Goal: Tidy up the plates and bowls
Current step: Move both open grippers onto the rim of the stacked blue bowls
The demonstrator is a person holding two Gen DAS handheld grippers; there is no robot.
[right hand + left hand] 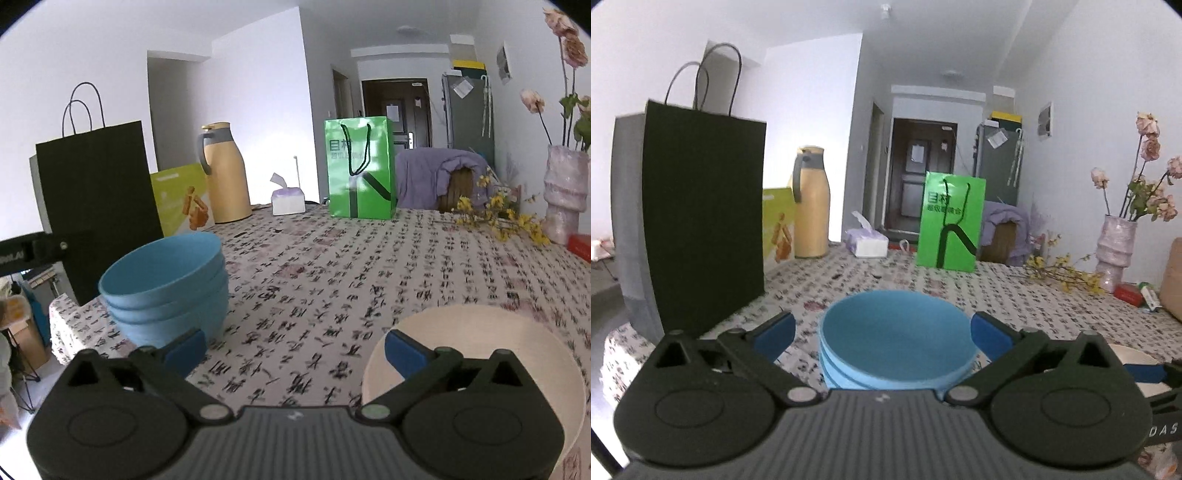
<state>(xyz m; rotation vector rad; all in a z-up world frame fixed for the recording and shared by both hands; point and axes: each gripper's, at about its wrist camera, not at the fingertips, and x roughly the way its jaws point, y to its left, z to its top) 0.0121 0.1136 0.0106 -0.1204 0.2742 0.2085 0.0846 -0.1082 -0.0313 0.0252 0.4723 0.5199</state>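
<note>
A stack of three blue bowls (897, 343) stands on the patterned tablecloth right in front of my left gripper (882, 326). That gripper is open, its blue pads (775, 332) to either side of the top rim and not pressing on it. In the right wrist view the same blue bowls (166, 284) stand at the left. A cream plate (480, 354) lies flat at the lower right. My right gripper (293, 345) is open and holds nothing, and its right finger hangs over the plate's near-left rim. The cream plate (1130, 352) also peeks in at the left view's right edge.
A tall black paper bag (701, 221) stands close to the left of the bowls, near the table's left edge (74, 343). Further back are a snack box (183, 201), a yellow jug (223, 173), a tissue box (288, 201) and a green bag (360, 168). A vase (565, 192) and yellow sprigs (498, 214) stand at the right.
</note>
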